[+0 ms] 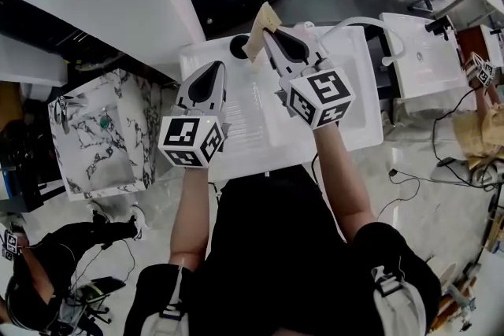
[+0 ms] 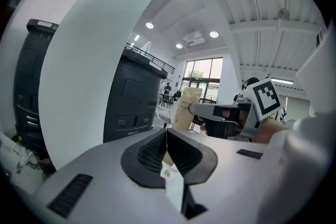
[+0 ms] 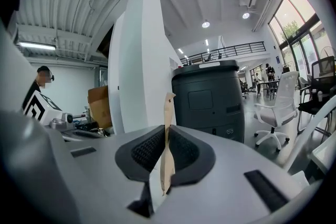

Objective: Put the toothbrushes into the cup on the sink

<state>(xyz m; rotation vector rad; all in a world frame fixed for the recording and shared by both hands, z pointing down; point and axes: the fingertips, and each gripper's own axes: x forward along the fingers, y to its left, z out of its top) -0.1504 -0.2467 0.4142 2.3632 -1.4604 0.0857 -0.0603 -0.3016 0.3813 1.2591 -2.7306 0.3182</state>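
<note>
The fingers [image 3: 185, 150] of your right gripper [image 3: 167, 132] clamp the paper-wrapped toothbrush [image 3: 168, 110] edge-on. Judge it light, thin and flexible; hold it mid-length. Left gripper [image 2: 166, 138] fingers are closed on nothing.

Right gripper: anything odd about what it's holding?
The right gripper is shut on a flat tan paper packet, not a bare toothbrush. The packet's end sticks out past the gripper tips and leans sideways in the head view. Nothing looks spilled or damaged.
</note>
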